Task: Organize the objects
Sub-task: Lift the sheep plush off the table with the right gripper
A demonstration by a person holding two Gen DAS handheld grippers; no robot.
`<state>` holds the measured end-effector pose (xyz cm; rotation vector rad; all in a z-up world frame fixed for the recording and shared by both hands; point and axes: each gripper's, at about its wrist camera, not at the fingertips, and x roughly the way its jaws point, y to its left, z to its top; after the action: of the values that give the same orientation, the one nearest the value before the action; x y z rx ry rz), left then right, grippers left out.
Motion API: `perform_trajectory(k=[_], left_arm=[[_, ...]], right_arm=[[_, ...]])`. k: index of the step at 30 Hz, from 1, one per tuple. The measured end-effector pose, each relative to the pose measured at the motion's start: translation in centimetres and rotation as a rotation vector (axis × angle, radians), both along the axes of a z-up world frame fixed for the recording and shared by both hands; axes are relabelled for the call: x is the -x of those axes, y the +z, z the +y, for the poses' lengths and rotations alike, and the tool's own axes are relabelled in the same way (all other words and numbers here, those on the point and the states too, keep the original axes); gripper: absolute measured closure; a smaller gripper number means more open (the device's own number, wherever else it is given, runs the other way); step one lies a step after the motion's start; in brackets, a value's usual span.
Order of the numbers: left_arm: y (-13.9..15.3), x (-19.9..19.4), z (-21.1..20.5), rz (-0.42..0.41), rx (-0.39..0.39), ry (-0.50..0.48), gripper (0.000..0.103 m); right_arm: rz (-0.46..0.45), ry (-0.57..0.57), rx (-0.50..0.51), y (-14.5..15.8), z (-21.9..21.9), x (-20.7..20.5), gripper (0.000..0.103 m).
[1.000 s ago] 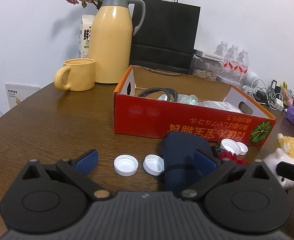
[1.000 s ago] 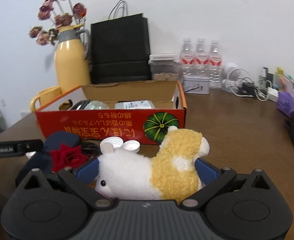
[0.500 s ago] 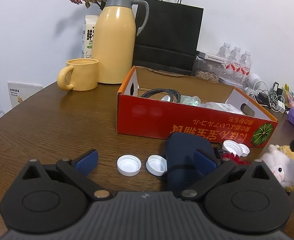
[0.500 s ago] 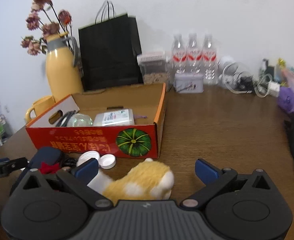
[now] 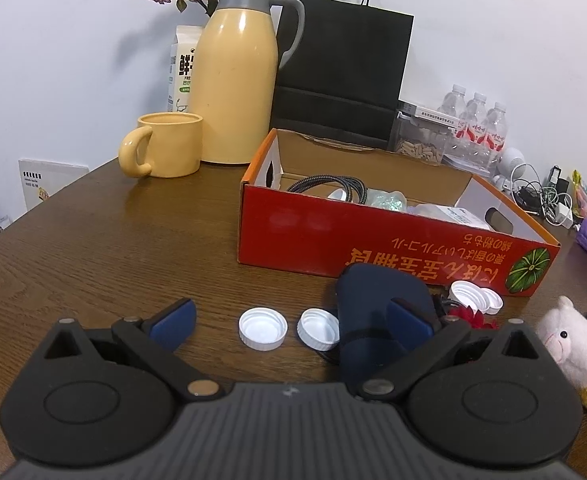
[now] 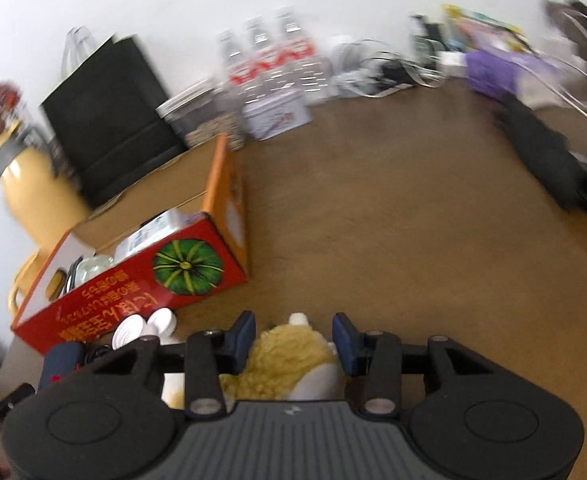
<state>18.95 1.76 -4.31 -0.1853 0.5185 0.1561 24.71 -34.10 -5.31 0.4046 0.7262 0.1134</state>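
Right now our right tongs (image 6: 292, 340) sit astride the plush toy (image 6: 289, 364), which lies on the desk (image 6: 393, 240) just off the near right corner of the red box (image 6: 141, 292). Their jaws have just been closing, and the toy is between them: the left pad looks pressed into the yellow fur, while a sliver of gap seems to remain at the right pad, so we cannot tell whether the grip is complete. The right-wrist view is blurred. The toy's long axis appears to run across the jaws. Our left tongs (image 5: 289, 320) hover spread wide and empty above two white caps (image 5: 262, 328), with a dark blue pouch (image 5: 373, 320) under the right finger. From the left view the toy lies far off to the right, so the right hand is clearly nearer. We judge the box, up and to the left, as its destination.
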Motion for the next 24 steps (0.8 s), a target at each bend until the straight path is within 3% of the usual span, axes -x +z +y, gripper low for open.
perform_trajectory(k=[3,5,9,15,24], left_arm=[[0.0,0.0,0.1,0.001,-0.001,0.004,0.000],[0.0,0.1,0.1,-0.001,-0.001,0.006,0.000],[0.0,0.2,0.1,-0.005,-0.003,0.013,0.000],[0.0,0.2,0.1,-0.004,-0.004,0.017,0.000],[-0.1,0.1,0.0,0.007,-0.004,0.010,0.000]], right_arm=[[-0.002,-0.013,-0.041,-0.3,-0.8,1.7,0.047],[-0.047,0.022,-0.038,0.0,-1.0,2.7,0.022],[-0.152,0.162,0.054,1.2,-0.7,4.2,0.000],[-0.166,0.372,0.210,0.8,1.7,5.5,0.000],[-0.154,0.383,0.319,-0.1,3.8,4.3,0.000]])
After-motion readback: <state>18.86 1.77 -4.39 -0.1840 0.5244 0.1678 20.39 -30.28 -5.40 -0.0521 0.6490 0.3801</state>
